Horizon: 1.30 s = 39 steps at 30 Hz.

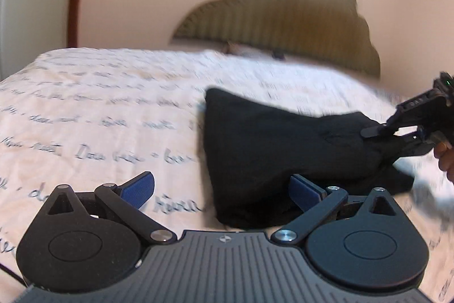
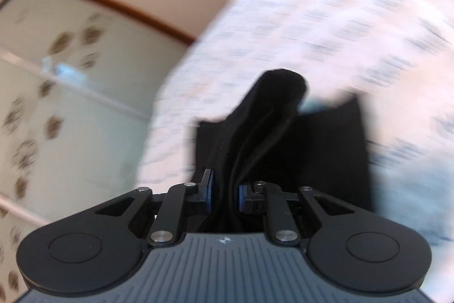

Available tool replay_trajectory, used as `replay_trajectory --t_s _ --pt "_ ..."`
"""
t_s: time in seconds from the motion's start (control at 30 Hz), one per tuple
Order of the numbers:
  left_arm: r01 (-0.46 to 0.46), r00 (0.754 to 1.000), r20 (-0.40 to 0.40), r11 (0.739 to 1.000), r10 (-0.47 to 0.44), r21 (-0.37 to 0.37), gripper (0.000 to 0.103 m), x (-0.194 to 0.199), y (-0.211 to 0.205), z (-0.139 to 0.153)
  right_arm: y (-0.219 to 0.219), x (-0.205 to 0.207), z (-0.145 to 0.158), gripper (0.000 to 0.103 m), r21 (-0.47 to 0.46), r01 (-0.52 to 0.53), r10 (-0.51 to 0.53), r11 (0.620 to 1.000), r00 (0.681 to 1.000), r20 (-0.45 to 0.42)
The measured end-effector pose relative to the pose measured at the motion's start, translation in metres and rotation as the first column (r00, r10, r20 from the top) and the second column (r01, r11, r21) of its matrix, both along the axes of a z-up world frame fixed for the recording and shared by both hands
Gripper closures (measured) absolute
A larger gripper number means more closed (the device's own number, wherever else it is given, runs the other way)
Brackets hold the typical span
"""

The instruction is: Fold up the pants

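Sprawling across the pale bedspread (image 1: pixel 99 104) are lines of dark cursive script, too smeared to read with confidence; one word nearest the left gripper (image 1: pixel 221 193) might be a name, but blur leaves it unsettled. Black pants (image 1: pixel 269 149) lie bunched on that bedspread, right of its middle in the left wrist view, one end lifted toward the right gripper (image 1: pixel 377 132). A short white marking sits on that gripper's body (three characters at most, illegible). The left gripper's blue-padded fingers (image 1: pixel 142 186) stand wide apart with nothing between them, one pad over bare bedspread, the other at the near edge of the pants.

From the right wrist view, the right gripper (image 2: pixel 225 195) is clamped on a rope-like fold of the pants (image 2: pixel 269 132), its blue pads pressed against the cloth on both sides. Beyond the pants the bedspread (image 2: pixel 340 19) is streaked by motion, its writing reduced to dashes. A padded headboard (image 1: pixel 283 27) rises behind the bedspread; a hand (image 1: pixel 447 158) is cut off at the frame edge.
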<state>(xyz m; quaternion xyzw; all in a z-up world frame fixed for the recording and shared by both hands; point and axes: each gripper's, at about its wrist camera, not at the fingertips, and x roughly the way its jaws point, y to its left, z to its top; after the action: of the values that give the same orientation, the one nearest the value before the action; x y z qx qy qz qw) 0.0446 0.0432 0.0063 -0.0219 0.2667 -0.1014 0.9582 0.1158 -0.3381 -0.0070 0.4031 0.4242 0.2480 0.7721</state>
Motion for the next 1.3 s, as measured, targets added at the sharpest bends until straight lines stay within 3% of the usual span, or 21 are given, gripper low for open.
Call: replay_trajectory --t_s 0.1,0.23,0.33,0.43,0.53,0.6,0.7,0.8,0.87,0.97,1.0,1.03,1.07,1.1,1.17,1.23,1.3 --pt "0.042 0.999 0.025 0.999 -0.043 0.027 0.003 -0.005 -0.011 0.003 -0.011 -0.005 -0.031 0.088 0.007 0.020 -0.019 1.000 0.998 -0.068" --pt "0.078 0.993 0.095 0.996 -0.074 -0.035 0.001 -0.013 -0.011 0.021 -0.022 -0.009 -0.013 0.088 0.033 0.003 -0.003 0.999 1.000 0.018" --pt "0.135 0.984 0.131 0.987 -0.123 -0.082 0.001 -0.005 -0.019 0.031 -0.021 -0.006 -0.001 0.088 -0.001 -0.026 0.026 1.000 0.999 0.039" --pt "0.195 0.979 0.079 0.973 -0.187 -0.121 0.001 0.011 -0.034 0.018 -0.014 -0.001 -0.015 0.087 -0.048 -0.027 0.027 0.998 1.000 -0.015" --pt "0.222 0.962 -0.129 0.964 -0.241 -0.146 0.003 0.044 -0.046 -0.019 -0.017 -0.006 -0.038 0.086 0.068 0.035 -0.032 0.997 0.999 -0.042" --pt "0.235 0.965 -0.090 0.966 -0.245 -0.109 0.001 0.043 -0.048 -0.025 -0.021 -0.013 -0.042 0.082 0.128 0.077 -0.071 0.989 0.996 -0.052" --pt "0.225 0.968 -0.084 0.967 -0.236 -0.124 0.004 0.042 -0.042 -0.014 -0.037 -0.028 -0.032 0.081 0.112 0.176 -0.170 0.978 0.984 -0.054" --pt "0.185 0.980 -0.035 0.967 -0.194 -0.177 0.002 0.037 -0.027 0.000 -0.044 -0.048 -0.001 0.078 0.067 0.300 -0.304 0.952 0.951 0.056" --pt "0.186 0.979 -0.044 0.960 -0.200 -0.211 0.002 0.043 -0.027 0.005 -0.029 -0.051 0.017 0.078 0.100 0.231 -0.243 0.968 0.962 0.125" --pt "0.205 0.972 -0.078 0.962 -0.221 -0.179 0.002 0.052 -0.043 0.003 0.012 -0.038 0.029 0.053 0.062 0.085 -0.093 0.994 0.984 0.150" --pt "0.225 0.964 -0.102 0.960 -0.244 -0.167 0.000 0.053 -0.048 -0.001 0.027 -0.032 0.030 0.044 0.000 0.058 -0.058 0.998 0.987 0.149" --pt "0.240 0.951 -0.160 0.959 -0.263 -0.150 0.001 0.057 -0.054 -0.010 0.038 -0.029 0.028 0.043 -0.074 0.046 -0.036 0.996 0.990 0.139" --pt "0.246 0.947 -0.185 0.963 -0.264 -0.114 0.001 0.060 -0.059 -0.019 0.046 -0.027 0.024 0.043 -0.136 0.037 -0.021 0.990 0.993 0.117" --pt "0.258 0.955 -0.135 0.964 -0.265 -0.072 0.000 0.054 -0.062 -0.024 0.049 -0.025 0.015 0.044 -0.167 0.020 -0.004 0.986 0.995 0.095" --pt "0.265 0.956 -0.127 0.964 -0.263 -0.007 0.000 0.051 -0.070 -0.026 0.037 -0.033 -0.005 0.049 -0.073 0.048 -0.040 0.996 0.993 0.112" --pt "0.265 0.956 -0.132 0.964 -0.260 0.016 0.001 0.050 -0.073 -0.025 0.026 -0.040 -0.018 0.080 -0.039 0.078 -0.074 0.996 0.992 0.103" --pt "0.259 0.959 -0.122 0.966 -0.257 0.002 0.001 0.047 -0.067 -0.019 0.016 -0.040 -0.027 0.080 0.025 0.110 -0.111 0.994 0.991 0.073"
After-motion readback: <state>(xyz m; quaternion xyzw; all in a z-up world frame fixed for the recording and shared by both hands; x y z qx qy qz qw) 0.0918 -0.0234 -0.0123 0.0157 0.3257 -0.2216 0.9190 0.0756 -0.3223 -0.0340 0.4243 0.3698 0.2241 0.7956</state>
